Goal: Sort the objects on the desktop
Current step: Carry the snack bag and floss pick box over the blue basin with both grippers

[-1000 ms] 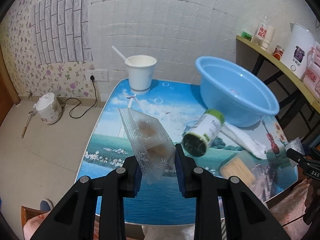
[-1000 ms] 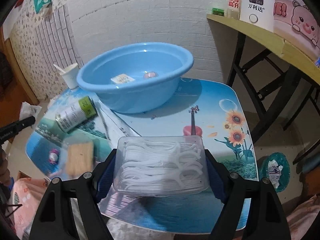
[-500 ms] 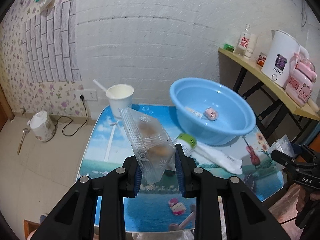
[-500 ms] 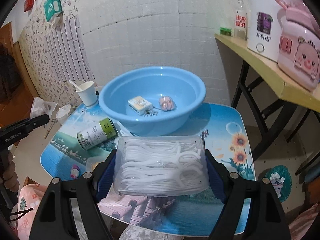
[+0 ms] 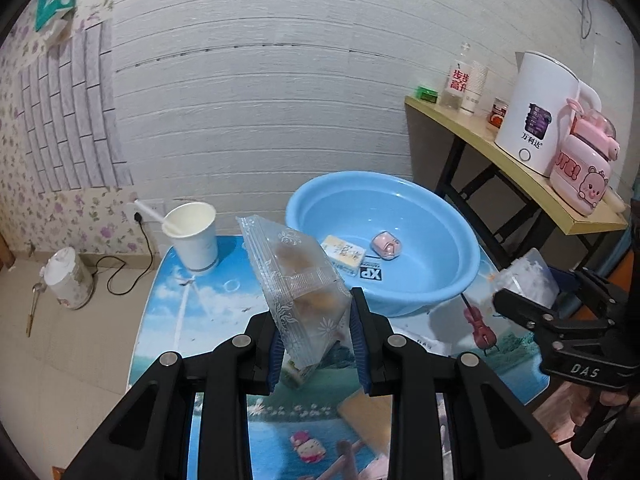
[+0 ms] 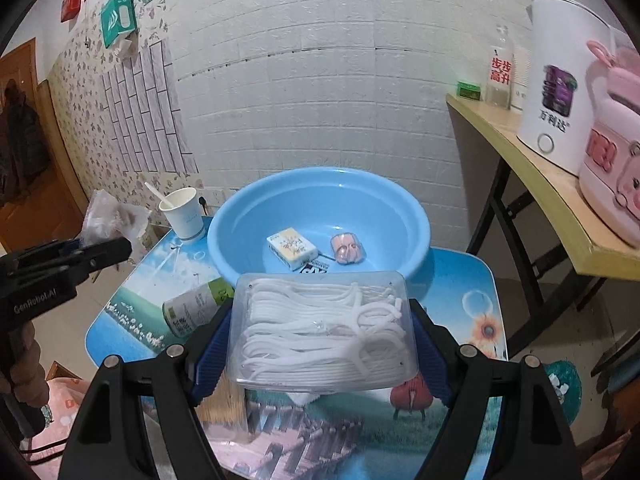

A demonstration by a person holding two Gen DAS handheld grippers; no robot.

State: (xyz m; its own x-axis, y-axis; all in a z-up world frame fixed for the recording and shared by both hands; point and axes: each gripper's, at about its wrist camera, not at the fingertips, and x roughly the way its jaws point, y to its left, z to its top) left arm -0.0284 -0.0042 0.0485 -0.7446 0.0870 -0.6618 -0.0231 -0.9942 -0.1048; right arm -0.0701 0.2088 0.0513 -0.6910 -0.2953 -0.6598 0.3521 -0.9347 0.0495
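Observation:
My left gripper (image 5: pixel 316 344) is shut on a clear snack packet (image 5: pixel 296 276) with brown pastries, held high above the table (image 5: pixel 168 320). My right gripper (image 6: pixel 320 344) is shut on a clear box of white floss picks (image 6: pixel 322 330), raised over the table's front. The blue basin (image 5: pixel 436 216) stands at the back, also in the right wrist view (image 6: pixel 248 216). In it lie a small yellow-white box (image 6: pixel 291 249), a pink case (image 6: pixel 347 248) and a flat black-white packet (image 5: pixel 370 274).
A paper cup with a spoon (image 6: pixel 182 212) stands at the back left corner. A green-topped can (image 6: pixel 196 308) lies on its side. A tan block (image 5: pixel 364 412) and a pink figurine (image 5: pixel 306 446) lie at the front. A shelf (image 5: pixel 500 160) holds a kettle and bottles on the right.
Both grippers have risen and drawn back with their loads. The basin's inside now shows in both views and the table looks lower and farther.

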